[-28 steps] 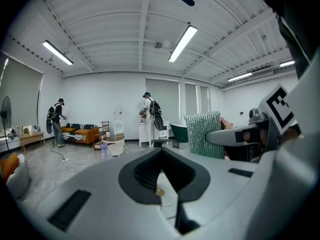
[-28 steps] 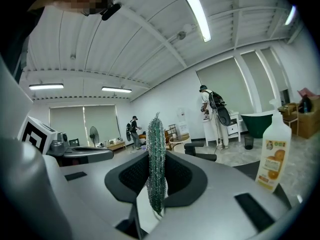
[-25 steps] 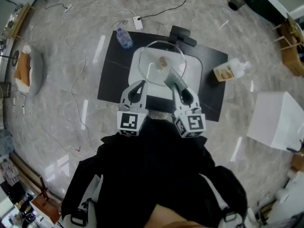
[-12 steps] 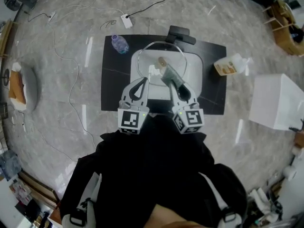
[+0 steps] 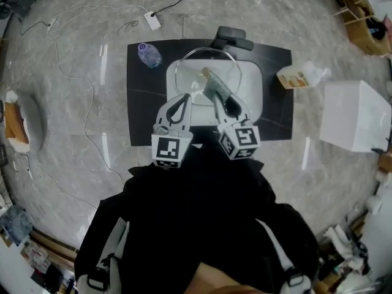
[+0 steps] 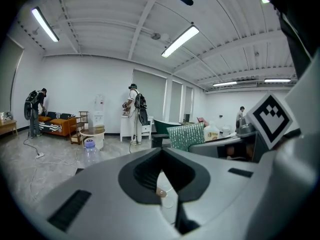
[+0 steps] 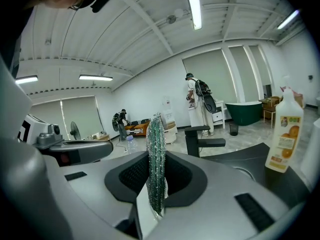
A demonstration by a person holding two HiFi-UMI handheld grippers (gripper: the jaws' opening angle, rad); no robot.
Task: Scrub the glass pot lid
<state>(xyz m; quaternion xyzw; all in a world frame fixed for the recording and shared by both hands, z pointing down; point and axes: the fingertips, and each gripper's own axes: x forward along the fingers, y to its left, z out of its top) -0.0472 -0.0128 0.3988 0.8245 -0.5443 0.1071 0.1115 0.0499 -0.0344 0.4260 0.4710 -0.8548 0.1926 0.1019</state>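
Observation:
The round glass pot lid [image 5: 190, 63] with a tan knob [image 5: 206, 72] hangs over the white sink [image 5: 251, 84]. My left gripper [image 5: 181, 107] is shut on the lid's near rim; in the left gripper view the knob [image 6: 161, 192] shows just past the closed jaws. My right gripper [image 5: 219, 104] is shut on a green scouring sponge [image 5: 214, 90], which lies against the lid near its knob. The right gripper view shows the sponge [image 7: 156, 159] standing upright between the jaws.
The sink sits in a black countertop [image 5: 144, 109] with a black faucet [image 5: 231, 40] at the back. A water bottle [image 5: 147, 55] lies at the back left, a detergent bottle [image 5: 300, 76] to the right. A white box [image 5: 358, 124] and cables [image 5: 151, 20] are on the floor.
The right gripper has slid the sponge up and left across the lid toward the knob. The left gripper keeps hold of the lid's rim. The head camera has shifted.

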